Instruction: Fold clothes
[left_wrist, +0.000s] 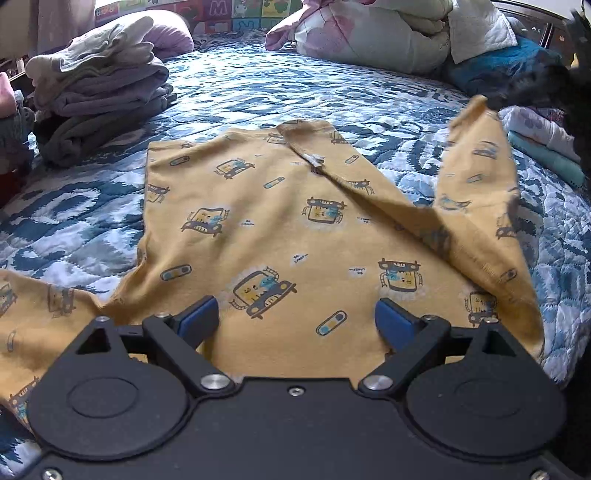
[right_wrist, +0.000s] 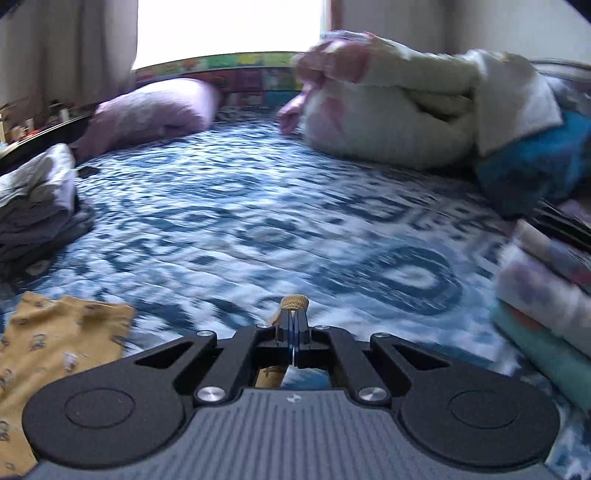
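Yellow top (left_wrist: 280, 229) spread flat on the bed (left_wrist: 258, 92) for folding. Right tongs (right_wrist: 293, 314) pinched tight on the sleeve cuff (right_wrist: 294, 301), lifting it clear, likely to swing inward. Left tongs (left_wrist: 295, 321) wide apart, hovering over the near hem, gripping nothing.

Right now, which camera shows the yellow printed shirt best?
The left wrist view: the yellow shirt lies spread across the bed, one sleeve lifted. The right wrist view shows only a corner and the cuff pinched in the right gripper.
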